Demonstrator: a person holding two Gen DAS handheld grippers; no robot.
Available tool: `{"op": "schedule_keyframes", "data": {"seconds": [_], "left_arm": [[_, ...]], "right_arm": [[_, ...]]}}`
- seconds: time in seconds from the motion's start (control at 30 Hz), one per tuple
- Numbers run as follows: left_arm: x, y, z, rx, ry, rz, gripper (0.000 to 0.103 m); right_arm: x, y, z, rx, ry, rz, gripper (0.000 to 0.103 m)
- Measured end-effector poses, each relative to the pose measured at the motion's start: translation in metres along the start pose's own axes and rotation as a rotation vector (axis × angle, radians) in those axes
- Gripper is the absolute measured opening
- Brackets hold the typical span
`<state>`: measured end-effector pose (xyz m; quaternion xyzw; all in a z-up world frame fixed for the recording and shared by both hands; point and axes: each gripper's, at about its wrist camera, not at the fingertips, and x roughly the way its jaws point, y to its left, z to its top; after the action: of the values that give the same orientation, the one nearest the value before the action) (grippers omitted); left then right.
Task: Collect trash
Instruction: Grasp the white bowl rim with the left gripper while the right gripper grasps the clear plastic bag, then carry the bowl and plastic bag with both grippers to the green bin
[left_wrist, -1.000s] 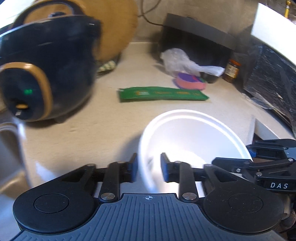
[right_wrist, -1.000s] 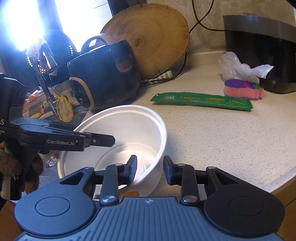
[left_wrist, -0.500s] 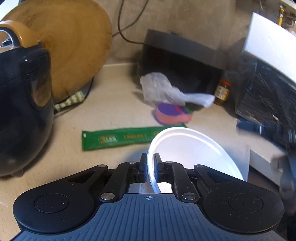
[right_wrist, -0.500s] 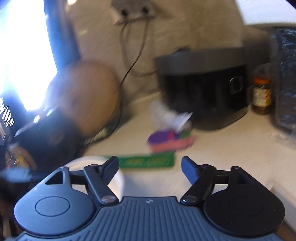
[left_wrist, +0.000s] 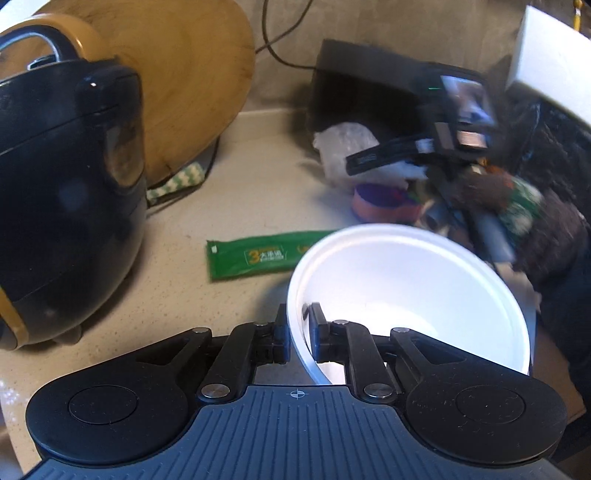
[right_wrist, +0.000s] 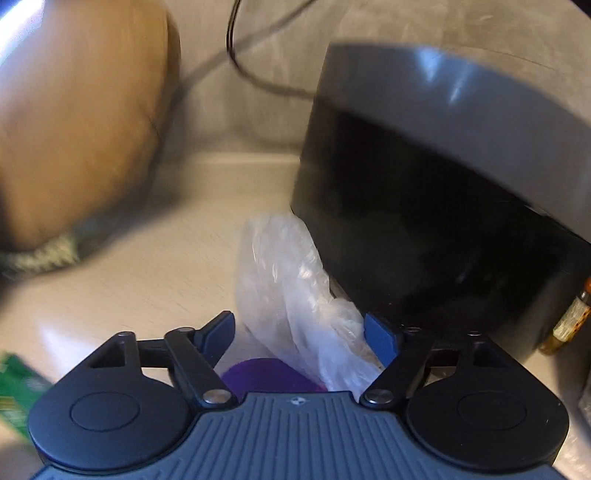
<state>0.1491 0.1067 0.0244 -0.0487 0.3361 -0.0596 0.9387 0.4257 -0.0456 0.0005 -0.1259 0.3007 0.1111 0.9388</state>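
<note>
While the left gripper (left_wrist: 298, 328) pinches the rim of the white bowl (left_wrist: 406, 291) near the counter's edge, the right gripper (right_wrist: 299, 332), fingers spread wide around the crumpled plastic bag (right_wrist: 291, 291) by the black appliance (right_wrist: 424, 221), should close low on the film, clear of the purple sponge (right_wrist: 269, 376)

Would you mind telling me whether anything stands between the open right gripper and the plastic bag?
Nothing visible does. The right gripper is open with the plastic bag lying right between its fingers. The purple sponge sits just below it, and the black appliance stands close behind.
</note>
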Motion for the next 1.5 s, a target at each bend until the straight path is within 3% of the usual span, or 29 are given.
{"op": "schedule_keyframes", "data": {"seconds": [0.03, 0.07, 0.13, 0.2, 0.23, 0.37, 0.47, 0.63, 0.87, 1.03, 1.23, 1.4, 1.5], "left_arm": [[0.001, 0.001, 0.0, -0.008, 0.01, -0.022, 0.013], [0.003, 0.003, 0.0, -0.02, 0.015, -0.039, 0.013], [0.002, 0.006, -0.001, -0.047, 0.003, -0.062, 0.012], [0.0, 0.006, -0.004, -0.049, -0.024, -0.071, 0.012], [-0.002, 0.006, -0.005, -0.045, -0.035, -0.072, 0.011], [-0.012, -0.006, -0.003, -0.026, -0.083, -0.068, 0.01], [-0.025, -0.025, -0.003, 0.016, -0.128, -0.071, 0.011], [-0.044, -0.077, -0.01, 0.092, -0.166, -0.136, 0.01], [-0.052, -0.181, -0.037, 0.287, -0.173, -0.279, 0.011], [-0.032, -0.234, -0.075, 0.34, -0.101, -0.395, 0.011], [0.035, -0.258, -0.139, 0.279, 0.082, -0.474, 0.011], [0.135, -0.261, -0.215, 0.195, 0.303, -0.42, 0.011], [0.185, -0.263, -0.254, 0.188, 0.367, -0.369, 0.01]], "right_arm": [[0.009, 0.003, 0.0, -0.019, 0.027, -0.015, 0.035], [0.014, 0.004, 0.0, -0.033, 0.057, -0.012, 0.023], [0.009, -0.007, 0.0, 0.036, 0.078, 0.094, 0.017], [-0.013, -0.029, -0.002, 0.172, 0.08, 0.277, 0.015], [-0.028, -0.038, -0.003, 0.212, 0.062, 0.324, 0.015], [-0.106, -0.062, -0.009, 0.236, -0.067, 0.346, 0.015], [-0.167, -0.078, -0.025, 0.234, -0.144, 0.322, 0.015], [-0.252, -0.112, -0.081, 0.249, -0.218, 0.267, 0.015], [-0.338, -0.151, -0.202, 0.27, -0.214, 0.074, 0.015], [-0.362, -0.17, -0.281, 0.302, -0.166, -0.044, 0.015], [-0.344, -0.18, -0.363, 0.387, -0.052, -0.078, 0.015], [-0.306, -0.183, -0.428, 0.47, 0.086, -0.081, 0.015], [-0.284, -0.186, -0.458, 0.507, 0.16, -0.079, 0.015]]}}
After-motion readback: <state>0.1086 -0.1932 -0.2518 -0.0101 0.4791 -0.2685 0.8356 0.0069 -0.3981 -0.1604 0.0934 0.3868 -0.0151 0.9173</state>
